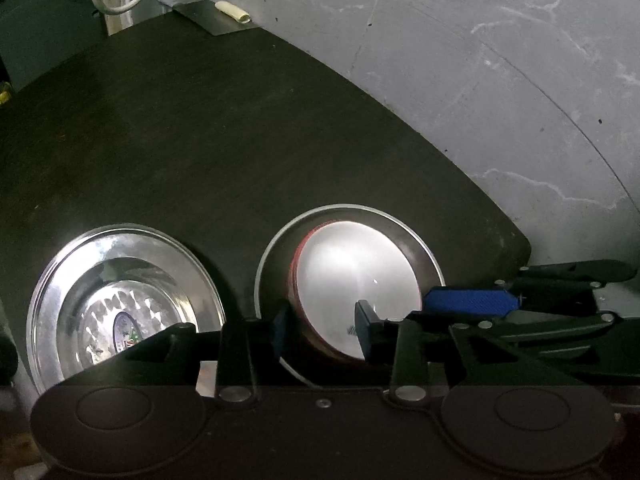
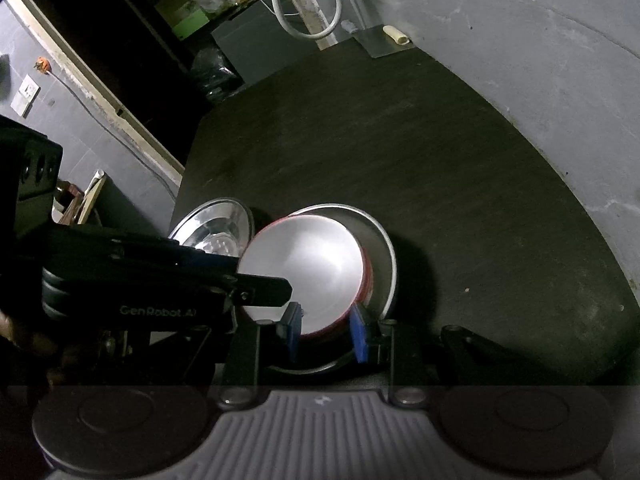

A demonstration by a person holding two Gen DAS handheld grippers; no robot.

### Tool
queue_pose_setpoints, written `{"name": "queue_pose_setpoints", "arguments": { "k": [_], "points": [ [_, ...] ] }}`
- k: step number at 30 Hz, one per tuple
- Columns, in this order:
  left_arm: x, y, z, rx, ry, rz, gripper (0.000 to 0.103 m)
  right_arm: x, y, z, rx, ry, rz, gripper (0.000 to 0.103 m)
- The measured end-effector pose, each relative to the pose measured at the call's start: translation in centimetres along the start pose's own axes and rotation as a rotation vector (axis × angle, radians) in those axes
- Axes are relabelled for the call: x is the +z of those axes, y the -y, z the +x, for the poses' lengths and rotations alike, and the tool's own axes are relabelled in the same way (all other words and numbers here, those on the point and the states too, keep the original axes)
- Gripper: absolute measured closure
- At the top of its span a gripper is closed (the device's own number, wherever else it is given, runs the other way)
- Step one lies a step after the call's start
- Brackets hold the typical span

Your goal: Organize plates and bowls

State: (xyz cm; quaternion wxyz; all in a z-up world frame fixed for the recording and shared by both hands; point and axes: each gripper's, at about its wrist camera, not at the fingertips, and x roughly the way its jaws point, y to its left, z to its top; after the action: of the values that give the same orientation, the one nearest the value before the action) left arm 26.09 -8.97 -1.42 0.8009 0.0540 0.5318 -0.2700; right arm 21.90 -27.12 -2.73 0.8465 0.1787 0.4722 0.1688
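Left wrist view: the left gripper (image 1: 322, 330) reaches low over the worktop (image 1: 200, 140), jaws clamped on the red bowl's (image 1: 356, 276) rim at 6 o'clock. The bowl sits in a plate (image 1: 430, 258); another plate (image 1: 124, 300) lies at 9 o'clock.

Right wrist view: the right gripper (image 2: 326, 330) has jaws apart, straddling the bowl's (image 2: 304, 268) near rim.

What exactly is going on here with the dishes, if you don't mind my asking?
A person with two handheld grippers is sorting dishes on a dark table. Both the left gripper and right gripper straddle the rim of a red-sided bowl, which sits tilted in a dark plate. Whether either is clamped is unclear. A shiny steel plate lies alongside, untouched.
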Motion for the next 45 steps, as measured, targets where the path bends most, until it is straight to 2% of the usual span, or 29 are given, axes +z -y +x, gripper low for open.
{"name": "queue_pose_setpoints", "arguments": {
  "k": [10,14,16,17,19,22,23,25,27,35,45],
  "points": [
    [0.0,-0.4,-0.7,-0.003,0.02,-0.024,0.058,-0.1,0.1,-0.8,-0.016,0.024,0.009,0.068],
    [0.1,-0.5,-1.3,0.012,0.041,-0.019,0.045,-0.2,0.2,-1.1,-0.024,0.037,0.01,0.064],
    [0.2,-0.6,-1.6,0.021,0.052,-0.02,0.041,-0.2,0.2,-1.4,-0.03,0.047,0.012,0.053],
    [0.3,-0.7,-1.7,0.025,0.057,-0.023,0.036,-0.2,0.2,-1.5,-0.036,0.053,0.013,0.049],
    [0.5,-0.9,-2.0,0.037,0.072,-0.029,0.027,-0.1,0.3,-1.8,-0.05,0.064,0.018,0.03],
    [0.8,-1.2,-2.3,0.077,0.101,-0.043,0.008,-0.1,0.5,-2.0,-0.065,0.079,0.035,0.014],
    [0.9,-1.3,-2.3,0.097,0.111,-0.047,0.002,-0.1,0.7,-2.1,-0.07,0.083,0.043,0.012],
    [1.1,-1.5,-2.4,0.128,0.127,-0.054,0.001,-0.1,0.9,-2.2,-0.081,0.088,0.057,0.003],
    [1.3,-1.9,-2.4,0.145,0.126,-0.062,0.001,-0.1,1.1,-2.3,-0.091,0.092,0.071,0.001],
    [2.2,-3.3,-1.9,0.207,0.114,-0.036,0.001,-0.6,1.8,-2.1,-0.16,0.085,0.126,0.0],
    [2.8,-4.2,-0.9,0.24,0.042,0.118,0.001,-1.4,2.5,-1.5,-0.233,0.047,0.207,0.0]
  ]
}}
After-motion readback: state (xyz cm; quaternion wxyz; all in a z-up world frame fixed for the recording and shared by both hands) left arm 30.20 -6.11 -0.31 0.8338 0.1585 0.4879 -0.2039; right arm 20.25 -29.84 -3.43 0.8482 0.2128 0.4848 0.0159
